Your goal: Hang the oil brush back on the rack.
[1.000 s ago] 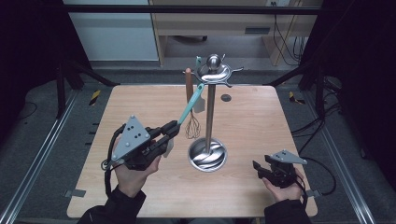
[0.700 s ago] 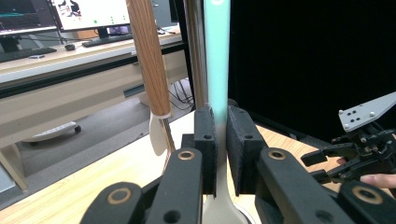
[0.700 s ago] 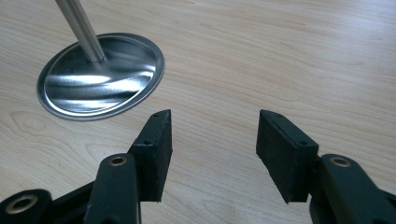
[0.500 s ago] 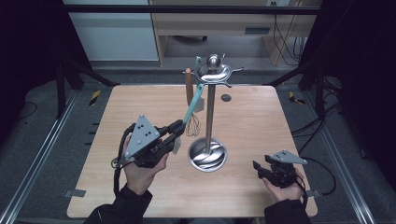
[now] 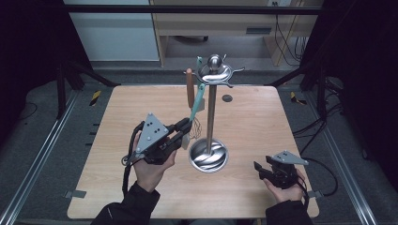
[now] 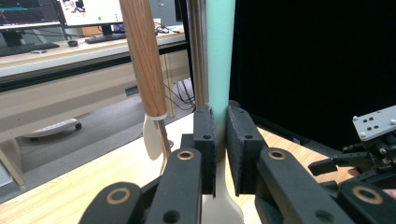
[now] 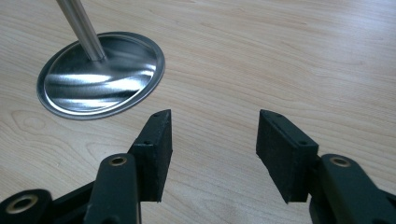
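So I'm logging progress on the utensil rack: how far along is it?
Done: a wooden-handled utensil already hangs from the rack. In hand: the left gripper is shut on the teal-handled utensil, whose top is at the rack's hooks; I cannot tell whether it is hooked on. Left: letting go of it. The right gripper rests open near the table edge, holding nothing.

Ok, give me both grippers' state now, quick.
Left gripper: shut on the teal-handled utensil hanging from the stand.
Right gripper: open, holding nothing, over the table.
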